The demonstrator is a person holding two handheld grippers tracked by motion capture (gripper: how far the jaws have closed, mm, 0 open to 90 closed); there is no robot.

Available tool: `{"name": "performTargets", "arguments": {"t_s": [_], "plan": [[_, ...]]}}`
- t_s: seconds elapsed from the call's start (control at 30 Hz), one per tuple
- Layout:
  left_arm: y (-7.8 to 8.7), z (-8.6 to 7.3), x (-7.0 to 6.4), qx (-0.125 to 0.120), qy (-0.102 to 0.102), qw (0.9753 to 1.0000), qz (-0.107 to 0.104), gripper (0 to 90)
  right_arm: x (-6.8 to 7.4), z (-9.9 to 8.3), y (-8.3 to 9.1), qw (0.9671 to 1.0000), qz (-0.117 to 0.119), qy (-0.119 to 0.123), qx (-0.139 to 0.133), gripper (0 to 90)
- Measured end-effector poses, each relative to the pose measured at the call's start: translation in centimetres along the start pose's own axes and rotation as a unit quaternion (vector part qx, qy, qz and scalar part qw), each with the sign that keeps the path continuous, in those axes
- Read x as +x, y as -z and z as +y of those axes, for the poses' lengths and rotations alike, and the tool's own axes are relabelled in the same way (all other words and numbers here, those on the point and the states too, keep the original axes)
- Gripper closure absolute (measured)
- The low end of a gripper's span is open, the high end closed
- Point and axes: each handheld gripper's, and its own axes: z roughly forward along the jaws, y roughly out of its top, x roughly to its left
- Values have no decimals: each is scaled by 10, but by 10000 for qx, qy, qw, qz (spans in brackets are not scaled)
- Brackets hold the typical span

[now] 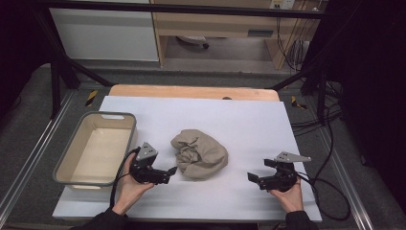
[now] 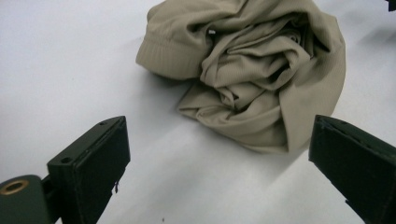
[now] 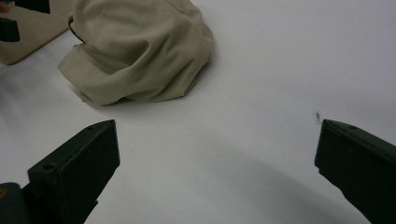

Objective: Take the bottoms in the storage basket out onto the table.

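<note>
Two hands at the bottom edge of the high view each hold a black claw over a white tabletop [image 1: 249, 120]. At lower left of that frame, the left claw [image 1: 171, 170] points toward a crumpled beige cloth [image 1: 199, 154] lying at the centre of the tabletop, with its tips just beside the cloth's lower left edge and not touching it. In the left gripper view, the jaws stand wide apart at the bottom corners, nothing between them, and the cloth [image 2: 252, 70] fills the upper centre of the frame, bunched in deep folds with a ribbed hem showing at upper left. At lower right of the high view, the right claw [image 1: 253, 178] rests well apart from the cloth, aimed leftward toward it. In the right gripper view its jaws are likewise spread wide and empty, with the cloth [image 3: 140, 51] at upper left of the frame and bare white surface ahead. A grey bin [image 1: 125, 118] with a pale inside sits at the left edge of the tabletop in the high view, beside the left hand [image 1: 128, 188]. The right hand [image 1: 289, 197] grips its tool from below.
</note>
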Motion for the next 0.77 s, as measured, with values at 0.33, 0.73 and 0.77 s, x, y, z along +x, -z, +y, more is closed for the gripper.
{"name": "performTargets", "arguments": {"t_s": [0.33,0.73,0.77], "plan": [[7,-13,4,-39,83,9999,48,55,0,0,0,10000,-2,-17,4,5],[7,-19,10,-39,128,9999,38,56,0,0,0,10000,12,-27,5,5],[8,-19,10,-48,131,9999,41,57,0,0,0,10000,14,-8,2,5]]}}
